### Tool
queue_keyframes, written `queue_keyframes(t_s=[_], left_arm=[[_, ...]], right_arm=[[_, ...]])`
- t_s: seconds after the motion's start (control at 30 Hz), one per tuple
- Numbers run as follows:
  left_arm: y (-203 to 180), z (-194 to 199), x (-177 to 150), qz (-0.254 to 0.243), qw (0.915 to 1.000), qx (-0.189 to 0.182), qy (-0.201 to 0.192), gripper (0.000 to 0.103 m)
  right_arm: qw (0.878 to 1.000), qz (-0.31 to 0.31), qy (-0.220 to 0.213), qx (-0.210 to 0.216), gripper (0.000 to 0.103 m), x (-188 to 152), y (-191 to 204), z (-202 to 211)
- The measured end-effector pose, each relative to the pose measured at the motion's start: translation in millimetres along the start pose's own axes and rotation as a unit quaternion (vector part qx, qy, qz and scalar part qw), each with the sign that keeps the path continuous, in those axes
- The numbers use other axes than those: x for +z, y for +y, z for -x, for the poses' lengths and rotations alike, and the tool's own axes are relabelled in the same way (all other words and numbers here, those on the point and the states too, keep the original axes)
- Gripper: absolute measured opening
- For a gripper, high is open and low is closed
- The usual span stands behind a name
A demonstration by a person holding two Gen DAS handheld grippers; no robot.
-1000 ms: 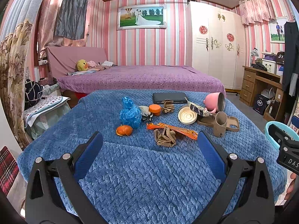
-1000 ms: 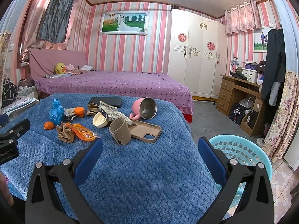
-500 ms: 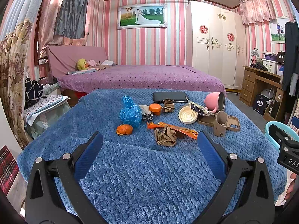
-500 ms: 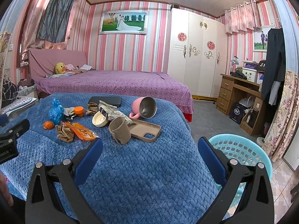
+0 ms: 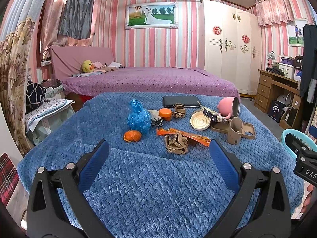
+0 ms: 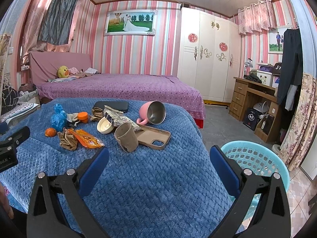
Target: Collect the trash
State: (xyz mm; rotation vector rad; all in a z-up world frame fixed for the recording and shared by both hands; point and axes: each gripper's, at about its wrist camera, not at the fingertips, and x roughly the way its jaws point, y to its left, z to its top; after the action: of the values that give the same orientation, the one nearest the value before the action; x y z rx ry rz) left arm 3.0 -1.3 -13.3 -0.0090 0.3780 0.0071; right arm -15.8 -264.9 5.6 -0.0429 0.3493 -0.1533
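Litter lies on a blue blanket (image 5: 148, 188): a crumpled blue bag (image 5: 138, 117), an orange peel (image 5: 132, 135), an orange wrapper (image 5: 184, 135), crumpled brown paper (image 5: 176, 143), a brown paper cup (image 5: 234, 128) and a printed wrapper (image 5: 212, 115). My left gripper (image 5: 158, 158) is open, short of the brown paper, with nothing between its fingers. In the right wrist view my right gripper (image 6: 158, 162) is open too, just short of the paper cup (image 6: 126, 136) and phone case (image 6: 154, 136). A light blue basket (image 6: 255, 158) stands on the floor to the right.
Also on the blanket: a pink mug (image 6: 153, 112) on its side, a cream lid (image 6: 105, 125), an orange cap (image 6: 82, 116), a black case (image 6: 112, 105). Behind is a purple bed (image 6: 122, 89); a wooden desk (image 6: 255, 103) and white wardrobe (image 6: 208, 63) stand right.
Both views have edged very slightly toward the litter; nothing on the blanket has moved and both grippers stay open.
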Motion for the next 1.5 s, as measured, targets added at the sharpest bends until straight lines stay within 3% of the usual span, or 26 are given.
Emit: queue_keyframes(t_s=[1.17,1.5], left_arm=[[-4,-9,1,-0.014,0.9998,0.008,0.014,0.098],[3,-14,26,0.002,0.9999,0.012,0.01,0.098]], right_arm=[[1.0,-0.002,0.01,-0.005,0.099,-5,-1,-12],[1.0,-0.009,0.011,0.004,0.099,14,-2,-26]])
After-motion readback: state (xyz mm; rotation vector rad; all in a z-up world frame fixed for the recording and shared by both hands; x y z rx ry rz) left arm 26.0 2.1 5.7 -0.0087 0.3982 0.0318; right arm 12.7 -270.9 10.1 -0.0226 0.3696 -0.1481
